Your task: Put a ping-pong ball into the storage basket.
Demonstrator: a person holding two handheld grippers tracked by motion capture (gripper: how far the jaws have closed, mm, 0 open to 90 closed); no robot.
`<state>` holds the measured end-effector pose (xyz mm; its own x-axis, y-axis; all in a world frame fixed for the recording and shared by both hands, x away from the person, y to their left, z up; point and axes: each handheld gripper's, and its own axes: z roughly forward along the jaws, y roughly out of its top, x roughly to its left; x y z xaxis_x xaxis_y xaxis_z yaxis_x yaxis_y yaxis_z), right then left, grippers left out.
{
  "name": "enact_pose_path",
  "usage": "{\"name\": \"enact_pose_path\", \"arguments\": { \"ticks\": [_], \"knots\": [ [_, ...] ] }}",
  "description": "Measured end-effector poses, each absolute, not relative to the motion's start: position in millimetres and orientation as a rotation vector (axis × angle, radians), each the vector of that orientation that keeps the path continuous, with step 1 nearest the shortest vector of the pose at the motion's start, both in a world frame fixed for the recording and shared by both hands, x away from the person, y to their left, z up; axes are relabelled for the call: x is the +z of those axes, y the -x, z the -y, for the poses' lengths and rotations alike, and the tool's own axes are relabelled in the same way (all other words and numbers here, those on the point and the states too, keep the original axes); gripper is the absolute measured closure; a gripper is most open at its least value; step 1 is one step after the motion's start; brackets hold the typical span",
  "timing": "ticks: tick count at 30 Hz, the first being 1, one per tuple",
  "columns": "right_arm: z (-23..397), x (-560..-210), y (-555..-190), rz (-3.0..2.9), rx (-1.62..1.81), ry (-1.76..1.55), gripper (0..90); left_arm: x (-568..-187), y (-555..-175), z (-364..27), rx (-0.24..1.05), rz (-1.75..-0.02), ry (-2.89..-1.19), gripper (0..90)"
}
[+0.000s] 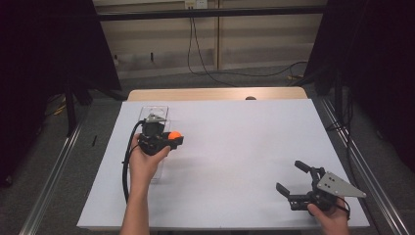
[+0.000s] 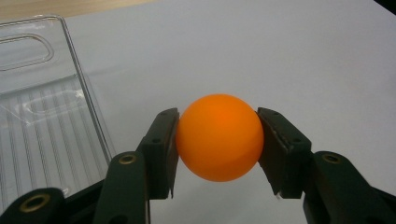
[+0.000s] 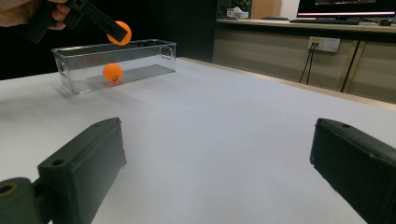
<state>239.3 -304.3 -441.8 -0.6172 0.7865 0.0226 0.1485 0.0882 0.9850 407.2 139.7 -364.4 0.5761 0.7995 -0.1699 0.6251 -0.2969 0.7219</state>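
Hovering left gripper (image 2: 218, 140) pinches orange ball (image 2: 219, 137) beside bin (image 2: 42, 116).

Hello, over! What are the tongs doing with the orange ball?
Left tongs shut on orange ball, beside clear box. Right tongs open, empty. Nothing in the way.

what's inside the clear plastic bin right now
One orange ball lies on the floor of the clear bin. The left gripper holds a second orange ball above it. The hand covers part of the bin from above.
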Motion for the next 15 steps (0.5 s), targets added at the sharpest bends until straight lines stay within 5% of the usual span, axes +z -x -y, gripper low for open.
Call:
{"name": "enact_pose_path", "arguments": {
  "ticks": [15],
  "knots": [
    [304.5,-441.7,-239.2,-1.842,1.566,-0.915,3.0,-363.2,-407.1,-146.1,0.292,-1.152,-2.016,50.8]
  ]
}}
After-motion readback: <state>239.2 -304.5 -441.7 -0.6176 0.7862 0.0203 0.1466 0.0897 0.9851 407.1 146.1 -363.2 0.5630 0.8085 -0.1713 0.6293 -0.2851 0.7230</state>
